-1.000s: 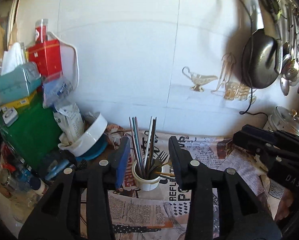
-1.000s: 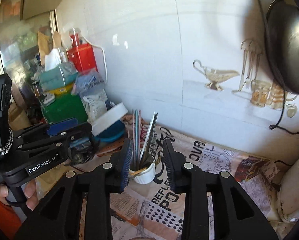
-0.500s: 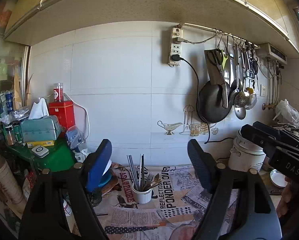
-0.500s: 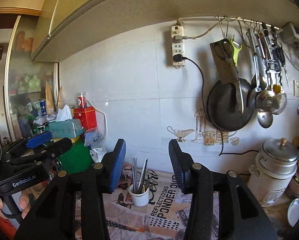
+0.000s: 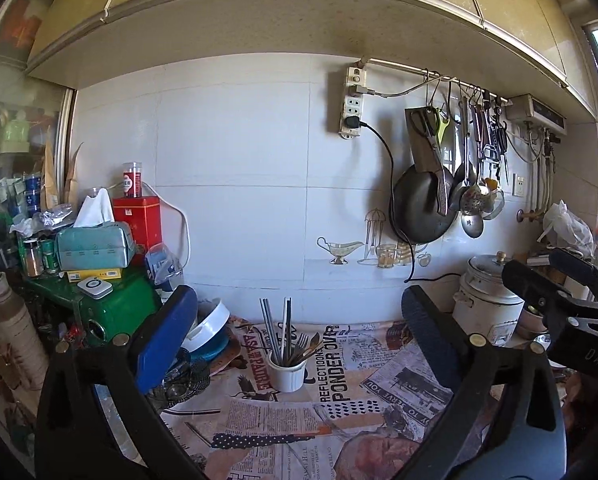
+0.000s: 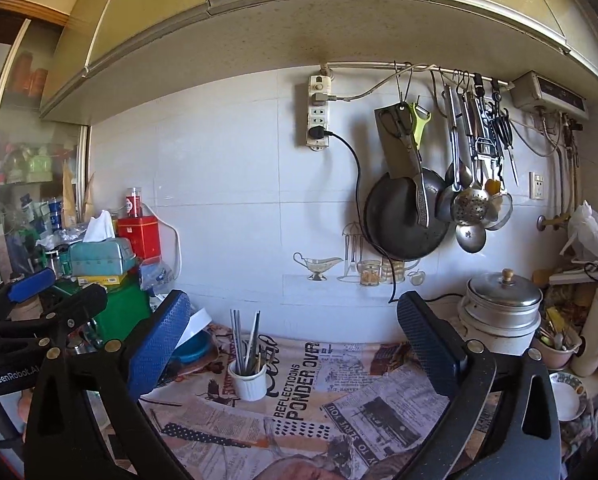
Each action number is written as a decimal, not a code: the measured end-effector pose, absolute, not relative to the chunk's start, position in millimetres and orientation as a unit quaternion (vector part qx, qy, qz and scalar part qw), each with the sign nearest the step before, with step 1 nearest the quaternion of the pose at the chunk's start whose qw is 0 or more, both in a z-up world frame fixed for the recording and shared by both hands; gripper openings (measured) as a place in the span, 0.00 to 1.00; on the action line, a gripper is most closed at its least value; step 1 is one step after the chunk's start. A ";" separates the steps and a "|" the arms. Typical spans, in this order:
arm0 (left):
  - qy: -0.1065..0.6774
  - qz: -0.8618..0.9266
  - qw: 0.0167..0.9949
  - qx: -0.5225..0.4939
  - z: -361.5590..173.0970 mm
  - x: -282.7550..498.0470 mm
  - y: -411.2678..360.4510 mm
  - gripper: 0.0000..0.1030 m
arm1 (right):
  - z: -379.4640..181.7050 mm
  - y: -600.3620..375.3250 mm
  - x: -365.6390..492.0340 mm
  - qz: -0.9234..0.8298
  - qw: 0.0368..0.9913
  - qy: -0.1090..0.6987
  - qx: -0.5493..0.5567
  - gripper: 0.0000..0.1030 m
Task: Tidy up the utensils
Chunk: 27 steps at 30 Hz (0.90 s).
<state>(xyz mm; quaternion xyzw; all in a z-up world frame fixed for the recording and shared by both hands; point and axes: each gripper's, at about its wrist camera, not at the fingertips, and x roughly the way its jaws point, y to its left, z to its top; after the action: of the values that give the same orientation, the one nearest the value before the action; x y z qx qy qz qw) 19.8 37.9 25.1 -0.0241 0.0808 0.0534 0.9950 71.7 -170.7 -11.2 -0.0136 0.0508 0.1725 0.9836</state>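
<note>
I have pulled both grippers back from the white cup, which a second ago sat right between my fingers. My left gripper and my right gripper are opening, fingers spread wide with nothing between them. The chopsticks and forks stand in the cup, ahead of both fingertips. The sorting looks finished.

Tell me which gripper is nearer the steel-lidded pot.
Right. The right gripper has the steel-lidded pot just off its right side; the left gripper sits farther left, by the green box. Both jaws are opening, nothing between them.
</note>
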 end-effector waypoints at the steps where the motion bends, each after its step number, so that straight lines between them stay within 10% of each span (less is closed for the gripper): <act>1: 0.082 0.054 0.995 -0.025 24.1 19.6 38.1 0.99 | -11.7 -170.5 71.4 0.172 0.984 0.052 -0.015 1.00; 27: 0.101 0.057 0.993 -0.033 14.4 23.1 37.6 0.99 | -15.7 -174.3 69.1 0.175 0.982 0.070 -0.012 1.00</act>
<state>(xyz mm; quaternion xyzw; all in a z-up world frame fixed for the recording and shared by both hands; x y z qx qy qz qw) 23.1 37.6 14.4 -0.0331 0.1005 0.0566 0.9928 69.1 -174.3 -15.7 -0.0122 0.0700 0.1747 0.9821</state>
